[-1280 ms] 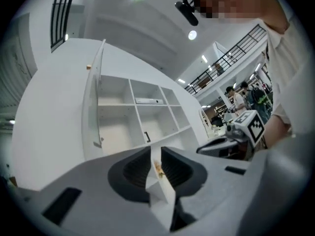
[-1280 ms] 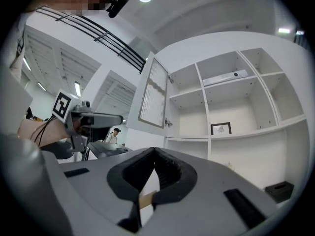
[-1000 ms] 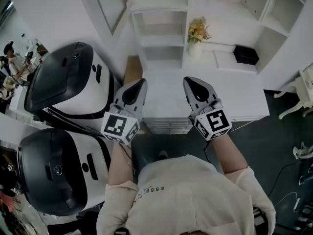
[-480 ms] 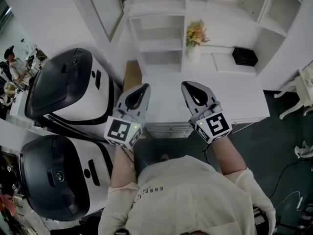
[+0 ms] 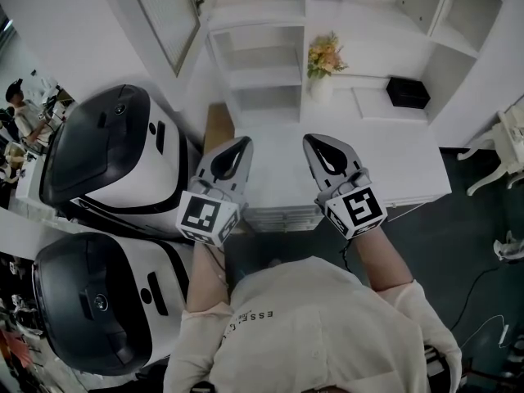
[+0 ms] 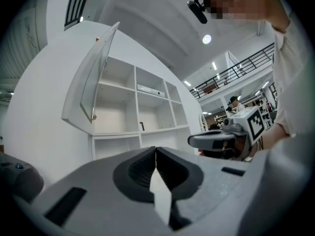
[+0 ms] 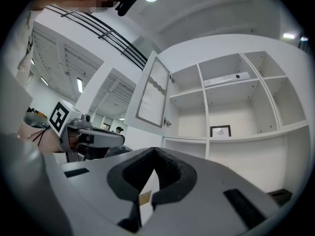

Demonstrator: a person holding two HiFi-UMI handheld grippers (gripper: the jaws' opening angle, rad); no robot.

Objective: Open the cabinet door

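Though judged essentially done, entered as open risk. Found cabinet door [image 5: 164,15] swung well out from the upper left corner of the shelf unit [image 5: 262,56], knob [image 7: 167,123] on its free edge, compartment behind it laid bare. Found left gripper [image 5: 237,143] pinched fully shut on nothing, held level in front of the shelf unit and well apart from it. Found right gripper [image 5: 315,142] likewise pressed closed and empty, same standoff from the shelf unit. Touching neither door nor knob.

Risks, as judgement only:
- Could knock the door back toward the shelf unit by raising the left gripper up along its left side; free-hanging panel, likely to swing at a light touch.
- Could overswing the door against the wall left of the shelf unit by pushing further; possible strain at the hinge side.
- Could clip the flower vase [image 5: 322,84] on the shelf unit's lower ledge by reaching the right gripper straight ahead; top-heavy, likely to tip.
- Could bump the white-and-black machines [image 5: 123,146] left of the shelf unit by swinging the left gripper outward.
- Could not retake the knob without first parting the jaws; closed tips would only shove it.

Cannot tell whether door at full travel.
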